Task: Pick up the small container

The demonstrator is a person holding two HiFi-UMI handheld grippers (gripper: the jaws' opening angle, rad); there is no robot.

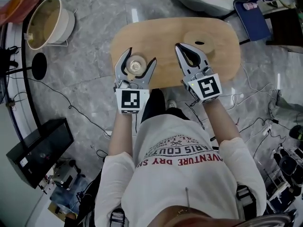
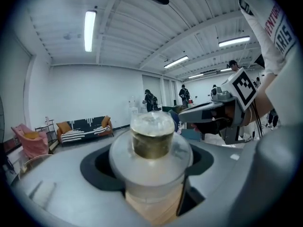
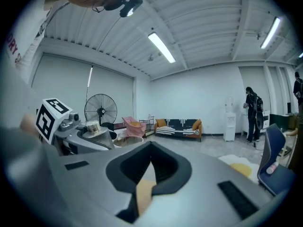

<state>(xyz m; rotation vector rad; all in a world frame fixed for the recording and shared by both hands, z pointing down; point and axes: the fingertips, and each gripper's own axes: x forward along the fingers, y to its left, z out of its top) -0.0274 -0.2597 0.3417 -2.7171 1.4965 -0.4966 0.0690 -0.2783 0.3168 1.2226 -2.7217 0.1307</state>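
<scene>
At the left of the table (image 1: pixel 218 65), the left gripper (image 1: pixel 141 56) is holding the container (image 1: pixel 136 65), its jaws standing wide around the body and the pads seeming to press on both sides. The container is sitting upright near the table's left end, close above the wood or on it; I cannot tell which. In the left gripper view it is showing as a little clear plastic pot with something golden-brown inside. A broad rim is spreading out over a narrower body, and the rim is overlapping the jaw tops. It is probably weighing very little, and its smooth sides are likely making it slippery. The thin wall may be giving under a hard squeeze, so a moderate grip is looking wise. The best hold is looking like the body just under the rim, so that the rim is catching on the jaws if it slides. Further right, the right gripper (image 1: pixel 180 46) is hovering over the table with its jaws pressed together on nothing.
</scene>
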